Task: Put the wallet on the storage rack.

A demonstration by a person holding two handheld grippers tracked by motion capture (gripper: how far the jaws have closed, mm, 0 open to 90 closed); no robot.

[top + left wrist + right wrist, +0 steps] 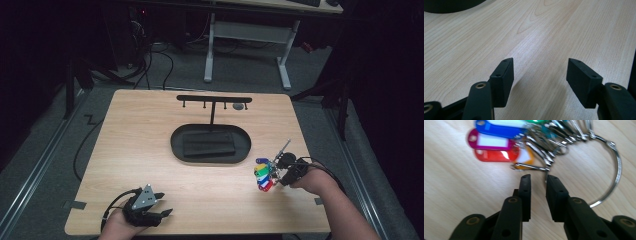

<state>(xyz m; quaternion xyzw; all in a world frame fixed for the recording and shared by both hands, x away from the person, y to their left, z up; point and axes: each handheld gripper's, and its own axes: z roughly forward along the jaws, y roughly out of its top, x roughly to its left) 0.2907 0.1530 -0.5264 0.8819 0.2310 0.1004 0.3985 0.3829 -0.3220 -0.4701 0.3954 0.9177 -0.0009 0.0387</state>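
Black oval tray holds a dark pad; keys lie outside.

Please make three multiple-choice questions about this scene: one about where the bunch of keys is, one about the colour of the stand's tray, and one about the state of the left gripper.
1. Where does the bunch of keys lie?
A. On the table's right front part, at the right gripper
B. In the oval tray
C. On a peg of the stand

2. What colour is the oval tray of the hook stand?
A. White
B. Black
C. Red

3. How is the left gripper?
A. Shut on a key tag
B. Shut on the large ring
C. Open, holding nothing

Answers:
1 A: the high view shows the coloured tags on the wooden table beside the right gripper.
2 B: tray, post and bar are all black.
3 C: in the left gripper view the jaws stand wide apart over bare wood.
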